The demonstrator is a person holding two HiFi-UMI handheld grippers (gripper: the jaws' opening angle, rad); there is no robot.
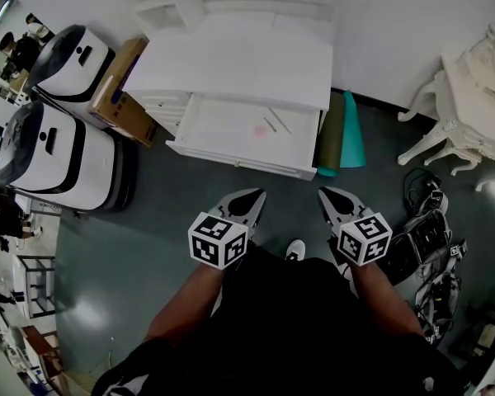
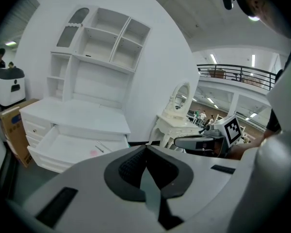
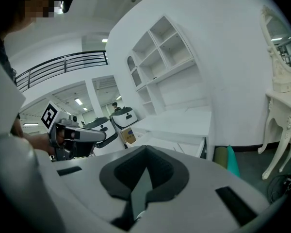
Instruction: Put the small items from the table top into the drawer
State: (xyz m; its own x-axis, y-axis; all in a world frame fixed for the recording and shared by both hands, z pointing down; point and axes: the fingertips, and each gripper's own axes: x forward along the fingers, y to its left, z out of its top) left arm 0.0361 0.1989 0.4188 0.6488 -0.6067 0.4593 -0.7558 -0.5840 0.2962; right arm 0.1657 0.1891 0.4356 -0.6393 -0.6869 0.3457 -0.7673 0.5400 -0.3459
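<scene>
Small items: a pale pink piece [image 1: 260, 130] and two thin sticks [image 1: 274, 122] lie on the floor of the open drawer [image 1: 239, 162], toward its right half, the pink piece just left of the sticks. Their exact kind is too small to make out. The left gripper view shows the same pink piece [image 2: 93, 152] and sticks [image 2: 103, 148] inside the drawer [image 2: 48, 152].

The drawer is pulled out toward the person from beneath the white surface [image 1: 247, 60] of a desk. A white shelf unit [image 2: 102, 38] with open compartments rises at the back of it.

Left claw [image 1: 258, 194]: jaws together at the tips, nothing between them, held low in front of the person's body and well apart from the drawer. Right claw [image 1: 323, 191]: likewise closed and empty, beside the left at the same height. Each gripper's own view confirms the pads meeting (left claw [image 2: 146, 148]; right claw [image 3: 145, 148]).

Surroundings: a cardboard box [image 1: 120, 89] stands against the desk's left side, with two white-and-black machines [image 1: 49, 151] beyond it. A green and a teal roll [image 1: 342, 134] lean at the desk's right end. An ornate white dressing table [image 1: 470, 97] stands well to the right, with tangled cables and gear [image 1: 429, 238] on the grey floor near it.
</scene>
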